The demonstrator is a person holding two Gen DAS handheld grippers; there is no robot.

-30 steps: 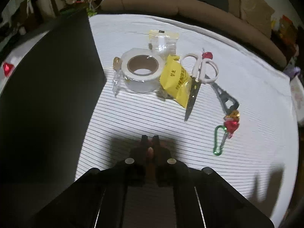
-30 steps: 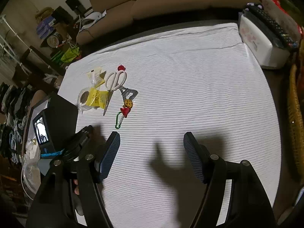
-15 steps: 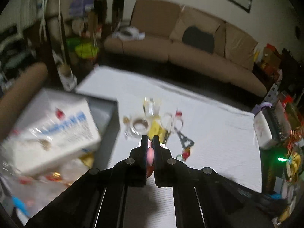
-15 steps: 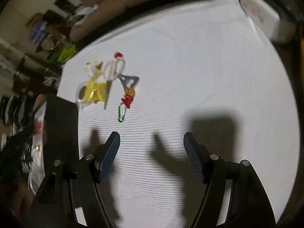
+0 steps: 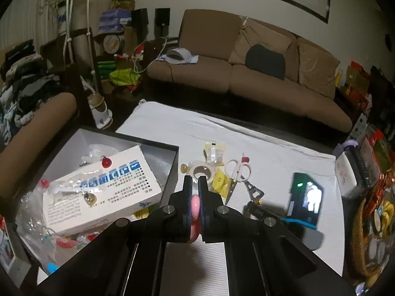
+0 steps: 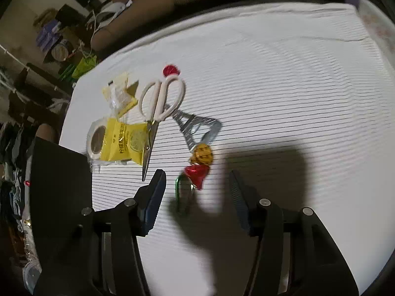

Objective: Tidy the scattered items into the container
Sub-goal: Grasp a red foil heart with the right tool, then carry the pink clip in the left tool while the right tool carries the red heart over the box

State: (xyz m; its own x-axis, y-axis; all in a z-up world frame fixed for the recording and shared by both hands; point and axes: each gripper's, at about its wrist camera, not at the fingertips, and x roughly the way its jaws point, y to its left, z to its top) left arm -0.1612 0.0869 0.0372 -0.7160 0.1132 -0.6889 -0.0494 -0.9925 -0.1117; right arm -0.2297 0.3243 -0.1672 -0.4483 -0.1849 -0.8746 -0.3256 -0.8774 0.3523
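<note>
Since the earlier frames, the left gripper (image 5: 195, 192) has been lifted well above the counter (image 5: 276, 148), so that the left wrist view now takes in the open black box (image 5: 172, 170) beside the scattered things, and a sofa behind. Its jaws are clenched on a small pink object (image 5: 195, 208), whose kind cannot be told. The gripper is pointed obliquely downward, near the right wall of the box but not yet over its inside. A white carton with blue print (image 5: 103, 190) and some wrapped sweets are already lying in the box. The step in hand is judged to be the carrying of the pink object to the container; a move to the left over the box and then a release are called for.

In the right wrist view, the right gripper (image 6: 197, 192) has been brought down and closer to the pile. It is pointed steeply down, and its jaws are closing, with nothing pressed between the pads yet. A red foil-wrapped sweet (image 6: 196, 174) and a green carabiner (image 6: 180, 187) lie between the fingers, on the counter. Just beyond them are a gold-wrapped sweet (image 6: 202, 154), an Eiffel Tower bottle opener (image 6: 195, 128), white-handled scissors (image 6: 160, 103), a yellow sachet (image 6: 123, 140) and a roll of tape (image 6: 95, 140). A little more descent seems to be needed before the pads can take hold.
</note>
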